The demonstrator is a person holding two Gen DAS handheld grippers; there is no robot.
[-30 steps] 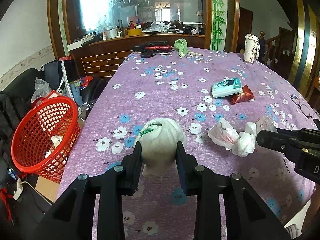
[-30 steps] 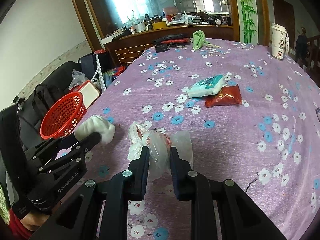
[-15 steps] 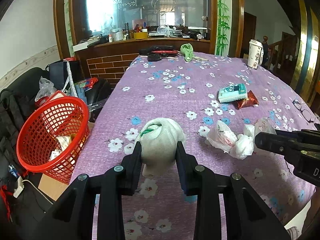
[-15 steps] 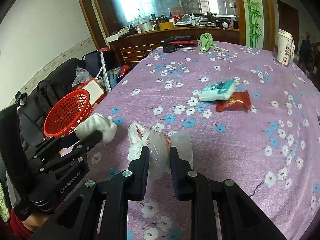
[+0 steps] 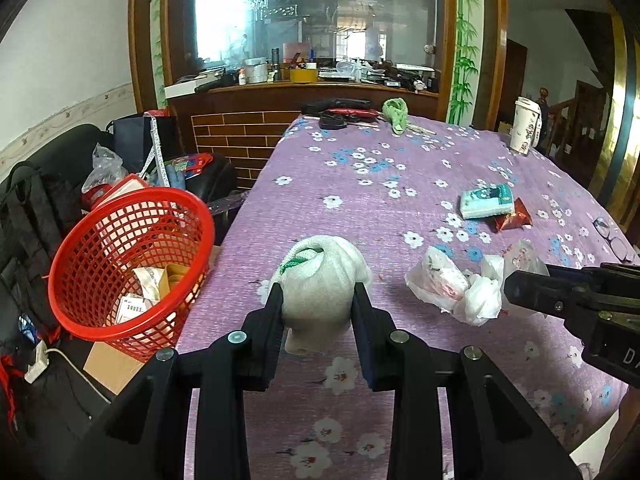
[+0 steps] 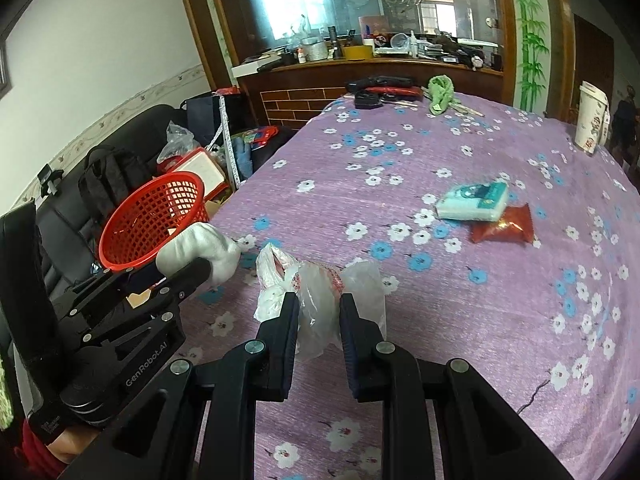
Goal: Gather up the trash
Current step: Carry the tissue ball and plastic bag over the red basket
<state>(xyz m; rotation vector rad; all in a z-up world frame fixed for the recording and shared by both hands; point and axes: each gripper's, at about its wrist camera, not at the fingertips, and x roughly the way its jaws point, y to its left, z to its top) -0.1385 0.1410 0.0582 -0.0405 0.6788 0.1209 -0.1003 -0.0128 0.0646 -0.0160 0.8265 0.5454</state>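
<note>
My left gripper (image 5: pixel 318 300) is shut on a white balled-up cloth wad (image 5: pixel 320 276) and holds it above the purple flowered tablecloth (image 5: pixel 380 184). The wad also shows in the right wrist view (image 6: pixel 200 246). My right gripper (image 6: pixel 319 308) is shut on a crumpled clear plastic bag (image 6: pixel 316 292), which also shows in the left wrist view (image 5: pixel 456 284). A red mesh waste basket (image 5: pixel 128 260) with some paper trash inside stands on the floor left of the table.
A teal tissue pack (image 5: pixel 486 200) lies on a red snack packet (image 5: pixel 512 218) at mid-right. A paper cup (image 5: pixel 526 128), a green rag (image 5: pixel 396 114), dark items (image 5: pixel 340 114) and eyeglasses (image 5: pixel 614 238) lie on the table. A black sofa with bags (image 5: pixel 36 208) stands at left.
Both grippers have risen and drawn back while keeping their loads. In the left view the red basket has come closer and more to the centre.
</note>
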